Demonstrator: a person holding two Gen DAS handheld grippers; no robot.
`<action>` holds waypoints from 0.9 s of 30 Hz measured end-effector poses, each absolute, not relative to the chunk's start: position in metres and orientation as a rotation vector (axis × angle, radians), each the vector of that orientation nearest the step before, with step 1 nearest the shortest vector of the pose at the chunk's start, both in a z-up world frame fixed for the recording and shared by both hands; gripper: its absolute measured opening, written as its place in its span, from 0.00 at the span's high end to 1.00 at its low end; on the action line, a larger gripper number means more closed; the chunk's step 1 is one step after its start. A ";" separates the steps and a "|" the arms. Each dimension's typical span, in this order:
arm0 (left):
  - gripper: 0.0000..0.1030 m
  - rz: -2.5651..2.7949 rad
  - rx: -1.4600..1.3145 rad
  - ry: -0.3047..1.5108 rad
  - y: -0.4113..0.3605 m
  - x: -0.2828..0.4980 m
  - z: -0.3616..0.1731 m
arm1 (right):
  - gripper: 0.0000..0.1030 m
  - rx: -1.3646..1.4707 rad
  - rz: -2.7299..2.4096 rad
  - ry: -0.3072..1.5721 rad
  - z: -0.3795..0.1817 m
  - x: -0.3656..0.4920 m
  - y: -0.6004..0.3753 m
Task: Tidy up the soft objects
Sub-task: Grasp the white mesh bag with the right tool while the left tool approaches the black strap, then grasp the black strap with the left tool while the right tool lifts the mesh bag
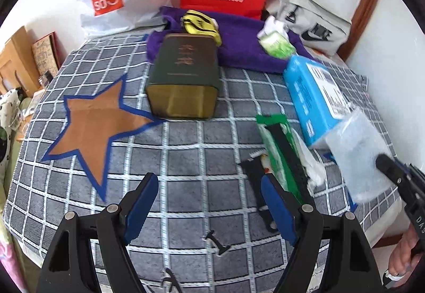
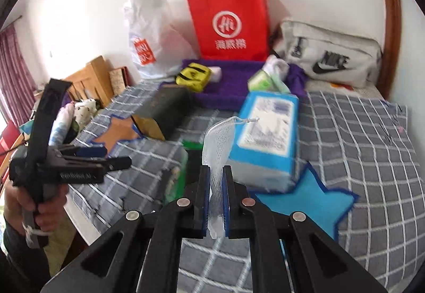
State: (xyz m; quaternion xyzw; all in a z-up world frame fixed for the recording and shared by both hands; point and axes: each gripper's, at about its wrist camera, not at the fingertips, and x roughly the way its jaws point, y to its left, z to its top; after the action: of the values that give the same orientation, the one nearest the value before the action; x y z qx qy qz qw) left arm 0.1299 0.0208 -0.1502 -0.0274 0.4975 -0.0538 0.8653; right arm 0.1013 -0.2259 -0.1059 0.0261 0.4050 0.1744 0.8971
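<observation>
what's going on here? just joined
A person is sorting soft items on a bed with a grey checked cover, one handheld gripper per hand. The right gripper has its jaws shut on a white mesh pouch, lifted above the blue tissue pack. The left gripper is open and empty above the cover, near a green-and-black packet. A brown star and a blue star lie on the cover; nothing rests on the brown one.

Blue tissue pack (image 2: 265,139) & white mesh bag (image 2: 219,141) motion-blurred in right wrist view, pack's label unreadable; green packet (image 1: 281,149) partly hidden behind left gripper's finger (image 1: 277,209).
</observation>
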 end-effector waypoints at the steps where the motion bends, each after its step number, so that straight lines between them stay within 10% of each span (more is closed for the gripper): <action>1: 0.24 -0.111 -0.045 1.048 0.016 0.129 -0.153 | 0.92 0.059 0.353 0.848 -0.110 0.099 -0.231; 12: 0.24 -0.152 -0.010 1.119 -0.020 0.132 -0.181 | 0.82 0.077 0.205 0.951 -0.162 0.093 -0.274; 20: 0.23 -0.162 0.057 1.125 -0.024 0.137 -0.196 | 0.44 0.073 0.203 0.948 -0.169 0.094 -0.277; 27: 0.22 -0.067 0.059 1.128 0.008 0.139 -0.199 | 0.40 0.070 0.221 0.944 -0.169 0.097 -0.269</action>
State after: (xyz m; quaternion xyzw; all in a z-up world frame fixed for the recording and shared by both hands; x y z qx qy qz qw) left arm 0.1390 0.0077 -0.1988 0.0280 0.5343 -0.0316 0.8443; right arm 0.0972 -0.2689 -0.1688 0.0336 0.4534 0.1063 0.8843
